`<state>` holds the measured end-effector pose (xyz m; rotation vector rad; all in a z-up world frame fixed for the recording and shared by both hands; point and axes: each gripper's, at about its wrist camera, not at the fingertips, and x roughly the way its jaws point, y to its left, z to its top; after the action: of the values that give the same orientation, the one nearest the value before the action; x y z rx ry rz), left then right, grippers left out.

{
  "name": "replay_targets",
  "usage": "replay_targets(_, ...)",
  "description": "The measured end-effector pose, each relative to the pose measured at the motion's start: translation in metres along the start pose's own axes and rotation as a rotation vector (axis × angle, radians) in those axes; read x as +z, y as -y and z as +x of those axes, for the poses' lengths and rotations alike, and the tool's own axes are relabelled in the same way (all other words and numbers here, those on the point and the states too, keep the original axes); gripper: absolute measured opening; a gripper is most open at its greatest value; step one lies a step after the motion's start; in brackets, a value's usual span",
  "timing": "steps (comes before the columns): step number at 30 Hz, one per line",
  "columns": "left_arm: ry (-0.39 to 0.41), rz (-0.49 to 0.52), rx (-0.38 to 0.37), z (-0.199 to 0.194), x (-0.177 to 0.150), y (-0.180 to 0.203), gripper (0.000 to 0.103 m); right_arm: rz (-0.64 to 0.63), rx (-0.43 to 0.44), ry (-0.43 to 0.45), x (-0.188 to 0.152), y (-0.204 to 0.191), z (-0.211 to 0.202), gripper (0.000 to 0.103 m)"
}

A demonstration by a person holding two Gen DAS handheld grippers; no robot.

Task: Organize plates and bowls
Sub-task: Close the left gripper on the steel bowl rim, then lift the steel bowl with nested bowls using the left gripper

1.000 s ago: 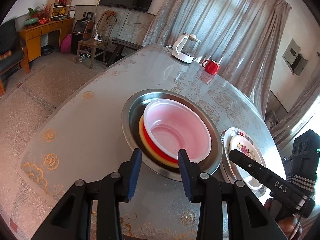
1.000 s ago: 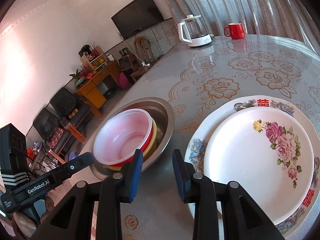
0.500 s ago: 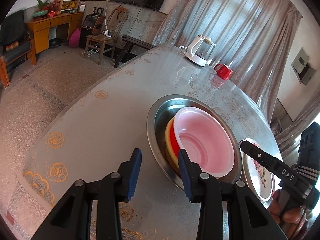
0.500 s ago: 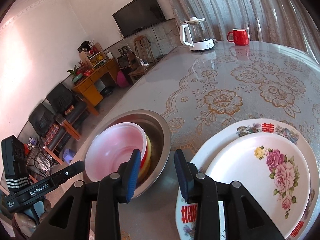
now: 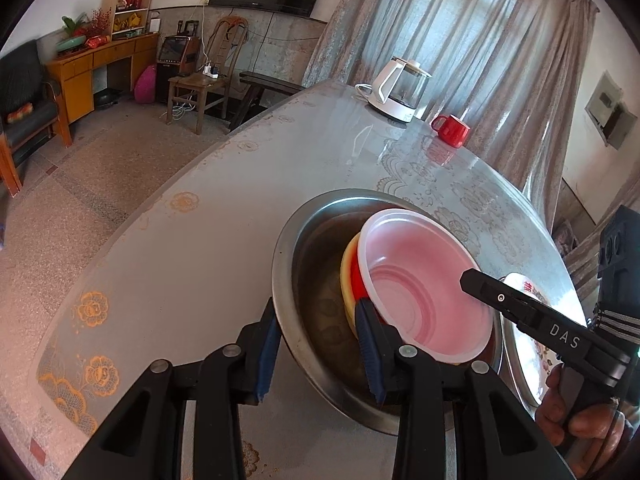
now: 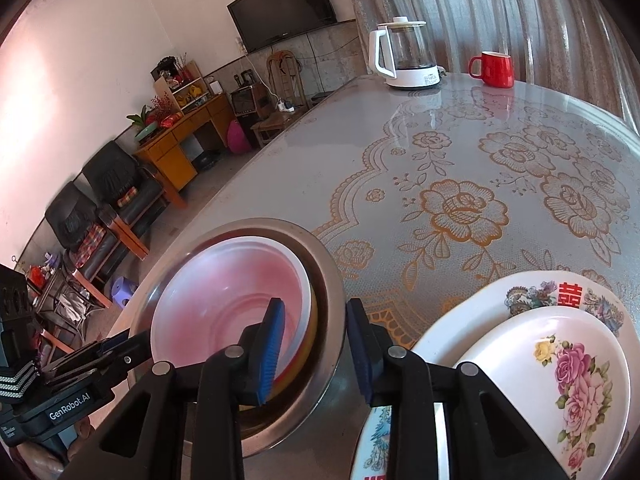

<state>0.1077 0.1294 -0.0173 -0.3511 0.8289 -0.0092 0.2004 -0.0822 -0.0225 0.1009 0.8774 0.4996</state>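
Note:
A steel basin point(image 5: 296, 264) on the round table holds a nested stack: a clear pink bowl point(image 5: 424, 280) on a red bowl point(image 5: 355, 280) and a yellow bowl point(image 5: 346, 268). My left gripper point(image 5: 318, 344) stands open astride the basin's near left rim, one finger outside and one inside by the yellow bowl. My right gripper point(image 6: 316, 344) straddles the basin's point(image 6: 332, 292) opposite rim with its jaws closing, the pads clear of the metal and one finger over the pink bowl point(image 6: 224, 292). A floral plate point(image 6: 552, 380) lies on a larger plate point(image 6: 520, 292) to the right.
A white kettle point(image 6: 408, 56) and a red mug point(image 6: 494, 68) stand at the far side of the table. The table edge runs close behind the basin on the left. Each gripper shows in the other's view: the right gripper point(image 5: 472, 280) with a hand, the left gripper point(image 6: 120, 350).
Both grippers have closed in on the basin from opposite sides. The left one shifted left to the near rim. The right one shifted left from the plates to the far rim.

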Motion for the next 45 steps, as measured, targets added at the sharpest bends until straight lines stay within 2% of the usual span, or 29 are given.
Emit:
replay_targets(10, -0.013, -0.050, -0.054, 0.005, 0.003, -0.009, 0.037, 0.016, 0.025, -0.052, -0.005, 0.000, 0.014, 0.029)
replay_targets(15, -0.017, -0.093, -0.045, 0.001, 0.001, -0.024, 0.037, 0.025, 0.029, -0.049, -0.007, 0.000, 0.014, 0.028)
replay_targets(23, -0.013, -0.028, -0.061, -0.005, -0.001, -0.019, 0.036, 0.035, 0.025, -0.049, -0.010, 0.001, 0.012, 0.027)
replay_targets(29, -0.028, -0.020, -0.056, 0.001, -0.002, -0.019, 0.037, 0.083, 0.070, -0.047, -0.014, 0.008, 0.003, 0.030)
replay_targets(31, -0.028, -0.016, -0.062, -0.001, -0.002, -0.018, 0.030, 0.060, 0.072, -0.048, -0.015, 0.004, 0.003, 0.031)
replay_targets(33, -0.026, -0.013, -0.061, -0.002, -0.002, -0.018, 0.029, 0.014, 0.048, -0.046, -0.016, -0.004, 0.003, 0.031)
replay_targets(36, -0.028, -0.030, -0.058, -0.001, -0.002, -0.021, 0.031, 0.032, 0.069, -0.063, -0.017, -0.005, 0.006, 0.033)
replay_targets(40, -0.017, -0.035, -0.056, -0.003, -0.001, -0.024, 0.031, 0.081, 0.106, -0.029, -0.017, 0.004, -0.004, 0.038)
replay_targets(43, -0.015, -0.038, -0.056, -0.003, -0.002, -0.023, 0.032, 0.090, 0.067, 0.046, -0.013, 0.012, -0.019, 0.038)
replay_targets(45, -0.014, -0.039, -0.055, -0.002, -0.003, -0.023, 0.033, 0.127, 0.086, 0.070, -0.009, 0.020, -0.026, 0.038)
